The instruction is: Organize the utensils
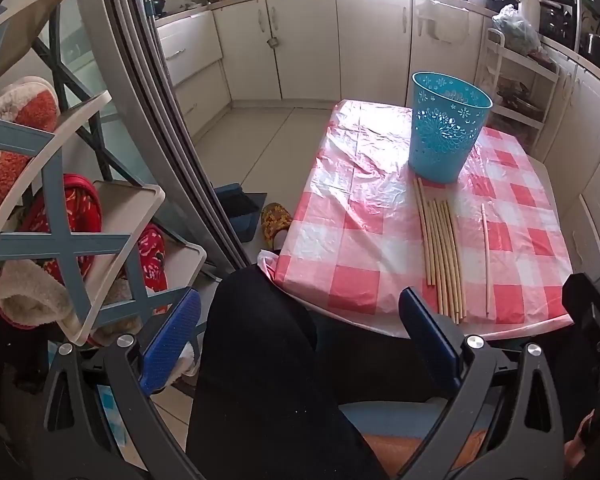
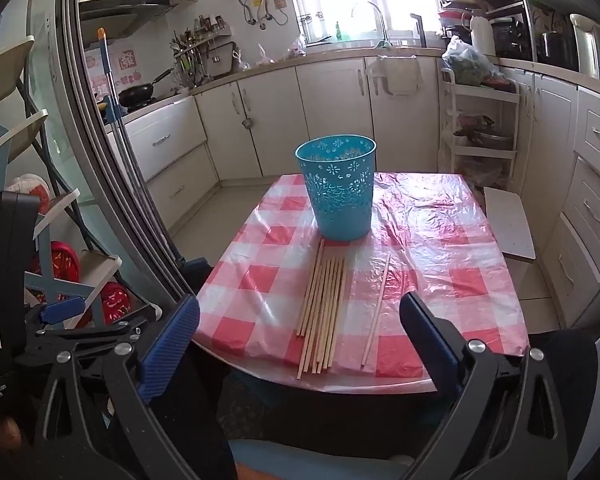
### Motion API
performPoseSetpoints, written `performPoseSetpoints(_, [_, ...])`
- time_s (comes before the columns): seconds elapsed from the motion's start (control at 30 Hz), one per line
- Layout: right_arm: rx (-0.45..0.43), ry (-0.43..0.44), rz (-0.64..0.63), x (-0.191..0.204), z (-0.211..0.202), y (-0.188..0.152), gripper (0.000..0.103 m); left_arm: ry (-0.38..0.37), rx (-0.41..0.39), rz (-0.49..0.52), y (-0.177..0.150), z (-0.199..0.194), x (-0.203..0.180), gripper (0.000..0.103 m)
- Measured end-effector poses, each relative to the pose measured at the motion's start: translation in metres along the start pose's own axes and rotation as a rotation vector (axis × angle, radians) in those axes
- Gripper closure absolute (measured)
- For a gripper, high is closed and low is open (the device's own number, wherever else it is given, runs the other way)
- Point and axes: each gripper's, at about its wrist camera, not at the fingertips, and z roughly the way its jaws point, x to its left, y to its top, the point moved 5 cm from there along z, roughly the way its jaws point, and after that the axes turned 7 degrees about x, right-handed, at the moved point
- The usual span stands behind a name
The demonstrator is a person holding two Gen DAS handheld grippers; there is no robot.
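Barely begun. Wooden sticks (image 2: 324, 308) lying bundled on the desk (image 2: 440, 280) just before the blue basket (image 2: 338, 188), one stray stick (image 2: 376, 308) apart at right. Basket probably empty, interior poorly seen. Left gripper (image 1: 300, 344) and right gripper (image 2: 300, 344): jaws wide, holding nothing, short of the desk.

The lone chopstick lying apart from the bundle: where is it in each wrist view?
Left wrist: lone chopstick, lower right, right of the bundle.
Right wrist: lone chopstick, just right of centre, again right of the bundle.
Shared landmark: the blue basket, standing beyond the bundle's far ends.
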Motion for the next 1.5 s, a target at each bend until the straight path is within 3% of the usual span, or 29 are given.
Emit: performPoseSetpoints(1.5, [0.006, -0.010, -0.011, 0.0001, 0.0011, -0.0044, 0.007, -0.010, 0.010, -0.013, -0.0024, 0.0034, 0.0027, 0.008])
